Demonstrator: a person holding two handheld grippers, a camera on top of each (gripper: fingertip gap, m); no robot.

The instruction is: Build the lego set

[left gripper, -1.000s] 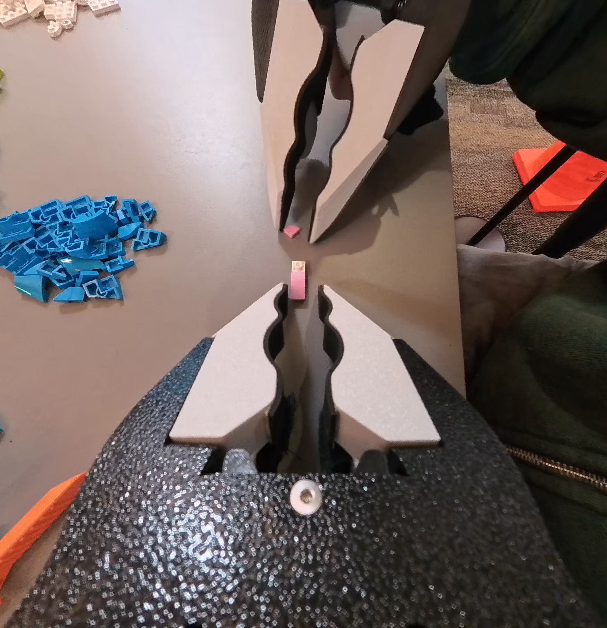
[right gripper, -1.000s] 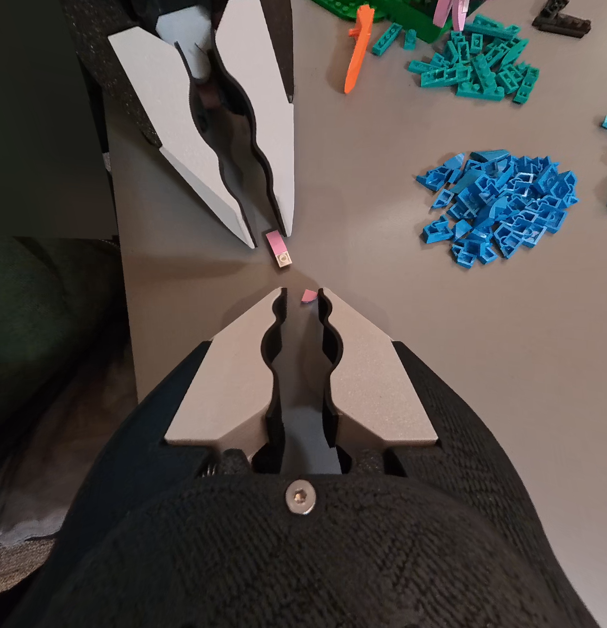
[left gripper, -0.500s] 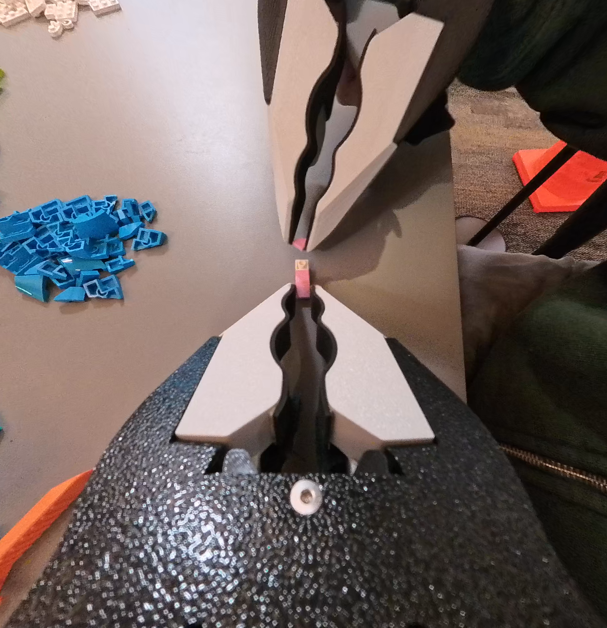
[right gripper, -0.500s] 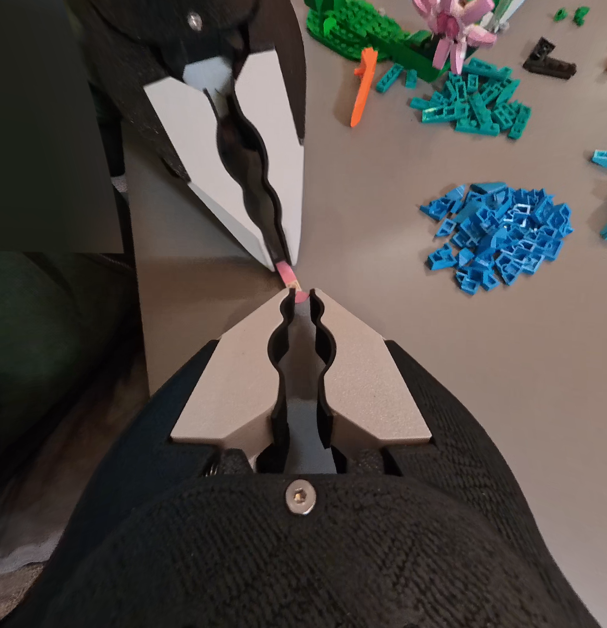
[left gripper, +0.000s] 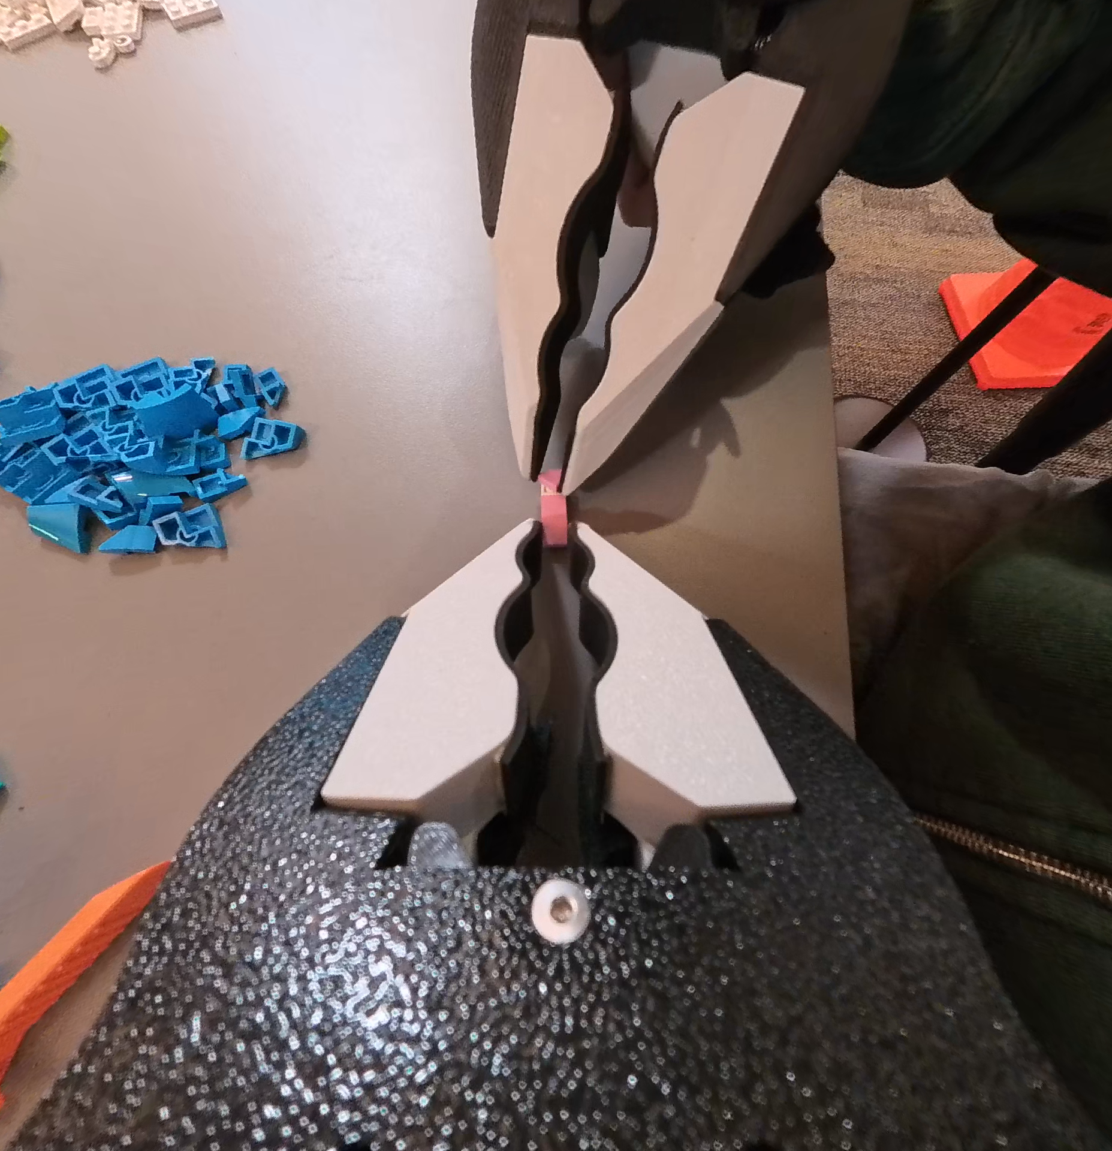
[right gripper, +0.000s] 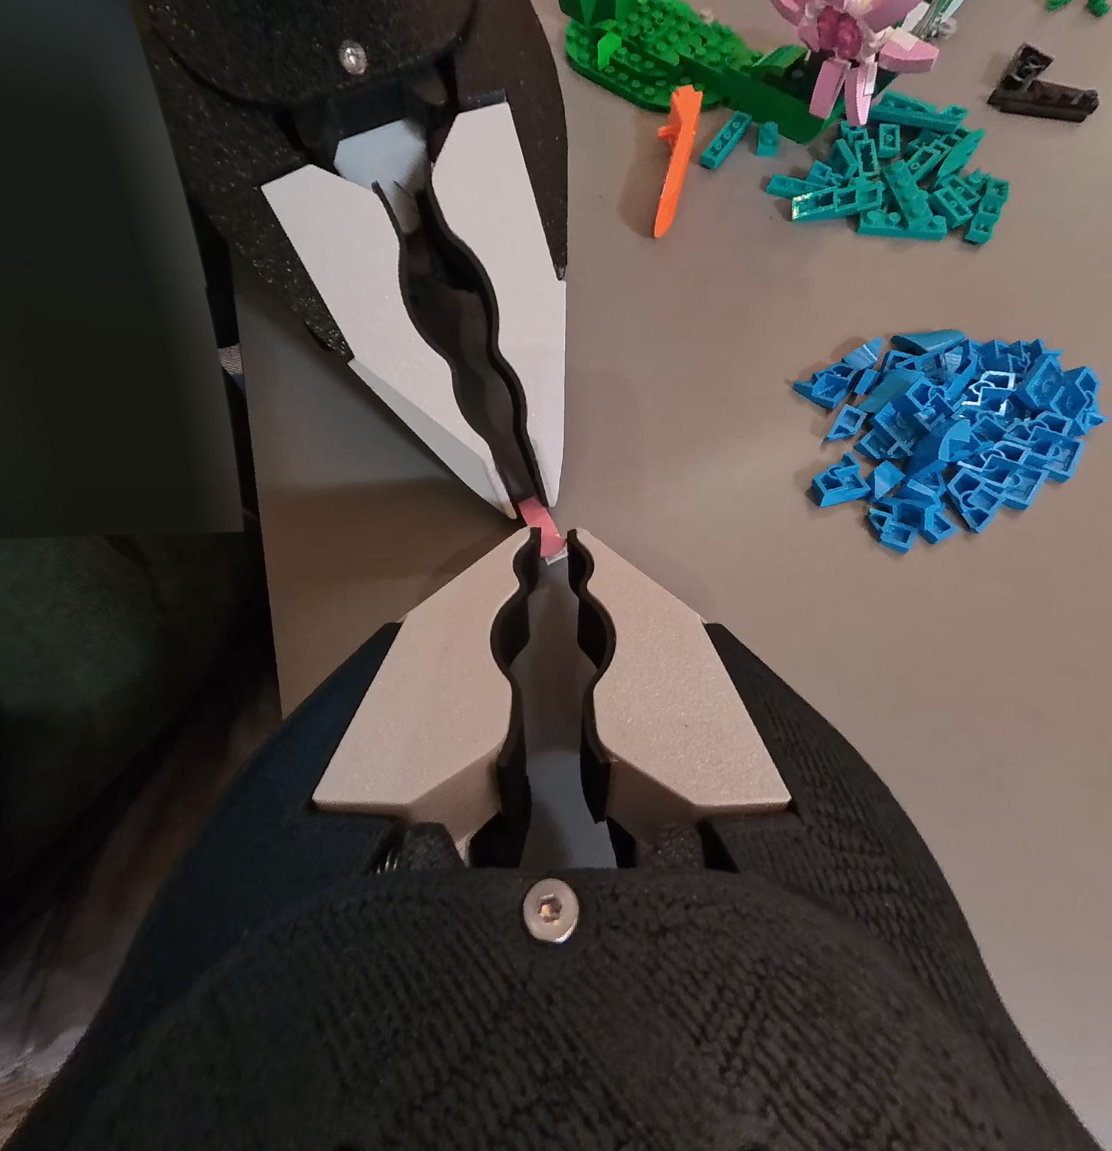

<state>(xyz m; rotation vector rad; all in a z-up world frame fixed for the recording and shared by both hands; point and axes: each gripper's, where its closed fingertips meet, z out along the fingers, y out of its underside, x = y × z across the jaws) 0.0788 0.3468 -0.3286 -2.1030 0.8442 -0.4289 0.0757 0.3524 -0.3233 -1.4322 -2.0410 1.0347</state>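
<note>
In the left wrist view my left gripper (left gripper: pixel 556 537) is shut on a long pink brick (left gripper: pixel 554 518) with a pale studded end. My right gripper (left gripper: pixel 550 483) comes in from above, shut on a small pink piece (left gripper: pixel 548 479). The two pieces meet tip to tip just above the grey table (left gripper: pixel 291 623). In the right wrist view my right gripper (right gripper: pixel 550 540) holds the small pink piece (right gripper: pixel 552 543), and my left gripper (right gripper: pixel 531 501) holds the pink brick (right gripper: pixel 531 514) against it. How the pieces join is hidden by the fingertips.
A blue brick pile (left gripper: pixel 123 448) (right gripper: pixel 958 442) lies beside the grippers. A teal pile (right gripper: pixel 896 187), a green build with a pink flower (right gripper: pixel 665 50), an orange separator tool (right gripper: pixel 674 168) and a black piece (right gripper: pixel 1039 93) lie farther off. White pieces (left gripper: pixel 92 18) lie in a corner. The table edge (left gripper: pixel 843 560) and a person's green jacket (left gripper: pixel 1008 685) are close. My left and right fingertips are right by each other.
Both grippers were open over pieces on the table; each has shut on its pink piece. They have moved toward each other, and the pieces now touch.
</note>
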